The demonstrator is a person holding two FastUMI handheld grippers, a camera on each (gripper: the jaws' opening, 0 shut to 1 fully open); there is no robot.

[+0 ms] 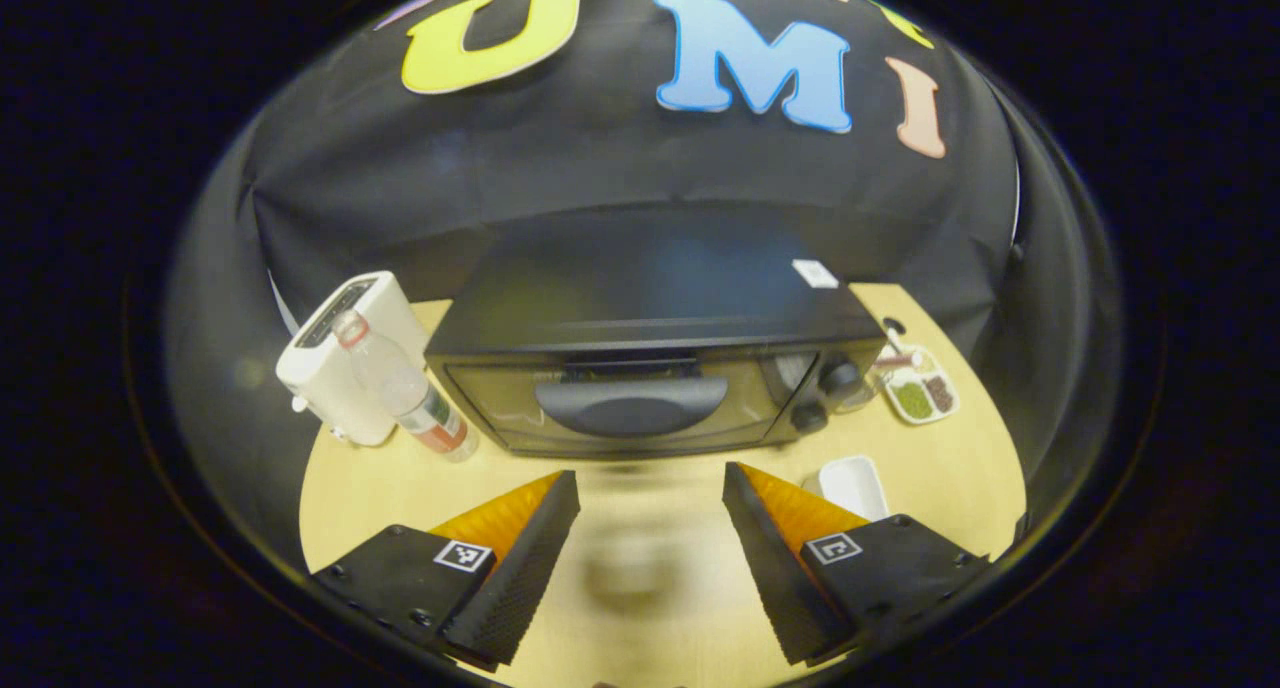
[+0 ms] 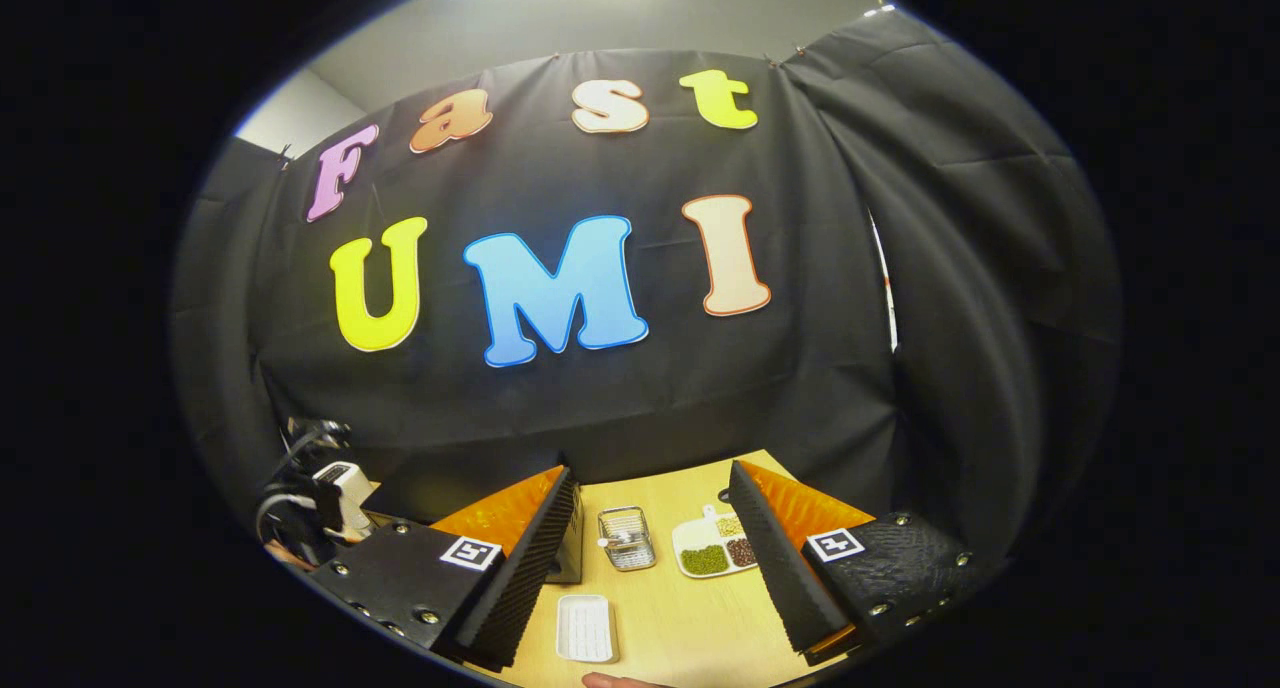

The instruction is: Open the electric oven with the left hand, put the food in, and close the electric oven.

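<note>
The black electric oven [image 1: 640,368] stands at the middle of the table in the left gripper view, its glass door closed and its wide handle [image 1: 630,405] facing me. My left gripper [image 1: 650,473] hovers open a short way in front of the handle, holding nothing. In the right gripper view my right gripper [image 2: 650,470] is open above the table's right part, with nothing between its fingers. Beyond it lie a small metal wire tray [image 2: 626,538] and a white rectangular dish [image 2: 586,628]. A corner of the oven [image 2: 570,563] peeks out behind its left finger.
A white toaster [image 1: 340,353] and a plastic bottle [image 1: 405,388] stand left of the oven. A divided plate of beans [image 1: 925,393] [image 2: 715,548] and the white dish [image 1: 855,486] lie to its right. Black cloth walls close in the wooden table [image 1: 650,558].
</note>
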